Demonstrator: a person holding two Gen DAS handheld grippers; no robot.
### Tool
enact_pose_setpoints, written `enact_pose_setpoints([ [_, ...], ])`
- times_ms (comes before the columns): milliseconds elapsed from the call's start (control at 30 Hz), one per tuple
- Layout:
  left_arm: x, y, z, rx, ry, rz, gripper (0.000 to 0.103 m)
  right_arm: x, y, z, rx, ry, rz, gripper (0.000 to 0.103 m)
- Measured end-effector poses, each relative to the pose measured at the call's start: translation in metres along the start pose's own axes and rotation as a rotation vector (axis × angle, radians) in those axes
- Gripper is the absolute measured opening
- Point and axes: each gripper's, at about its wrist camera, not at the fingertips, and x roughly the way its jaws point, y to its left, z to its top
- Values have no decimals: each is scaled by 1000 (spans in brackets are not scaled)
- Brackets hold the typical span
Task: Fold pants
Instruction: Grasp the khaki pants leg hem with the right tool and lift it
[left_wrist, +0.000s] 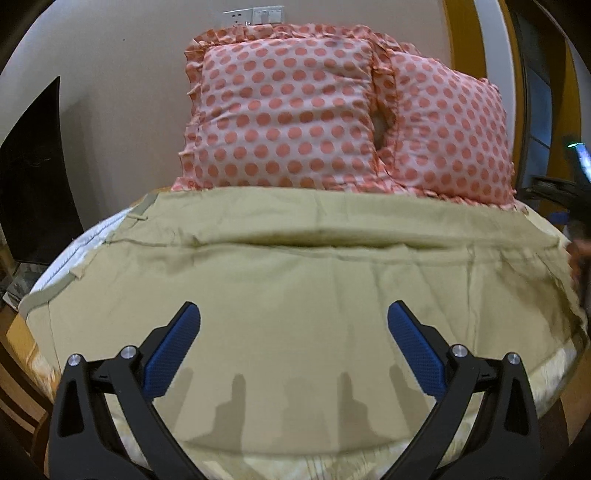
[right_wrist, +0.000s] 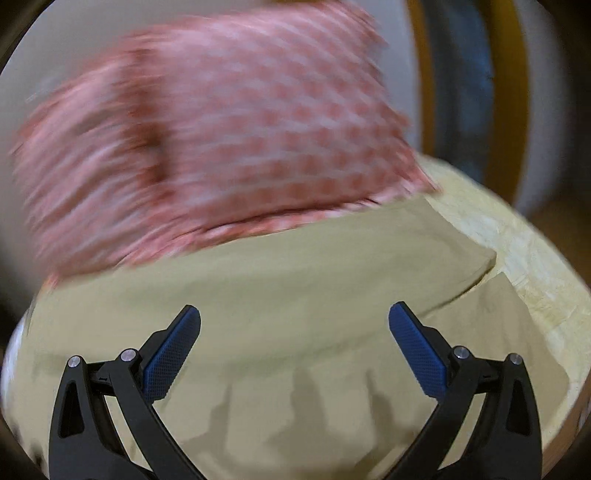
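My left gripper (left_wrist: 293, 319) and right gripper (right_wrist: 294, 319) both hang spread wide, holding nothing, above the khaki pants (left_wrist: 295, 280). The pants lie flat across the bed (right_wrist: 517, 236), polka-dot pillows (left_wrist: 288, 110) just behind them.

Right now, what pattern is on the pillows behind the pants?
Pink with coral polka dots and ruffled edges; the pillows show sharpest in the left wrist view.

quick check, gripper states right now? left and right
Left gripper: open, holding nothing, above the khaki pants.
Right gripper: open, holding nothing, also over the pants; that view is motion-blurred.
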Motion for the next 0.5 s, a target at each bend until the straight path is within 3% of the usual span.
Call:
enact_pose_setpoints([
  [100, 7, 5, 13, -13, -8, -5, 101, 71, -33, 50, 228, 100, -93, 76],
  [200, 13, 5, 20, -7, -12, -2, 101, 128, -52, 85, 329, 133, -223, 75],
  [367, 30, 4, 26, 15, 0, 10, 101, 180, -68, 108, 384, 163, -351, 75],
  [433, 35, 4, 25, 15, 12, 12, 101, 189, -71, 109, 346, 143, -405, 69],
  [500, 40, 6, 24, 9, 24, 10, 101, 197, -70, 107, 269, 135, -478, 55],
])
